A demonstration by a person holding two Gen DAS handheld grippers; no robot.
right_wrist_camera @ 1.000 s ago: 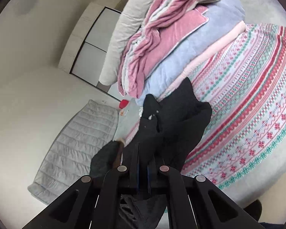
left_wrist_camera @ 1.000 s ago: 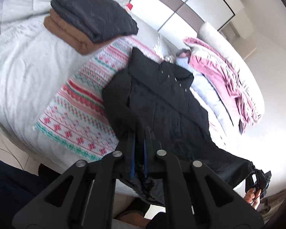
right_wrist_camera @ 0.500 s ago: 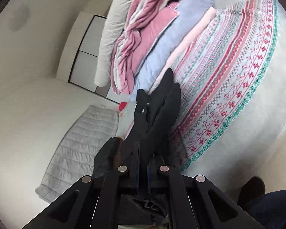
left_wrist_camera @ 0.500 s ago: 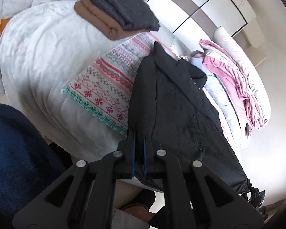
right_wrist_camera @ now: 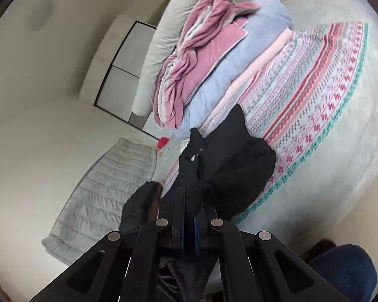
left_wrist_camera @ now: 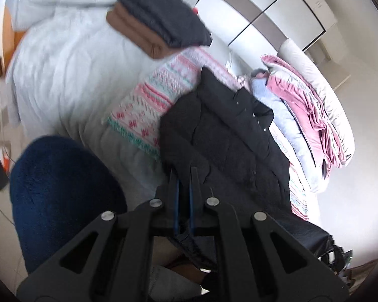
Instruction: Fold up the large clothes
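A large black coat (left_wrist_camera: 229, 136) lies stretched over the bed, its collar end on the patterned blanket (left_wrist_camera: 148, 100) and its lower end hanging off the bed edge. My left gripper (left_wrist_camera: 184, 176) is shut on the coat's hem near the bed edge. In the right wrist view the same black coat (right_wrist_camera: 226, 161) bunches in front of my right gripper (right_wrist_camera: 189, 196), which is shut on another part of its edge. The coat hangs between the two grippers.
A folded brown and dark grey pile (left_wrist_camera: 161, 25) sits on the white quilt (left_wrist_camera: 63, 70). Pink and light blue bedding (right_wrist_camera: 209, 58) is heaped at the blanket's far side. The person's blue-clad leg (left_wrist_camera: 60, 191) is at the bed edge.
Both grippers have kept their hold and shifted along the bed edge. The coat now lies more bunched on the blanket, and the folded pile sits closer to centre in the left view.
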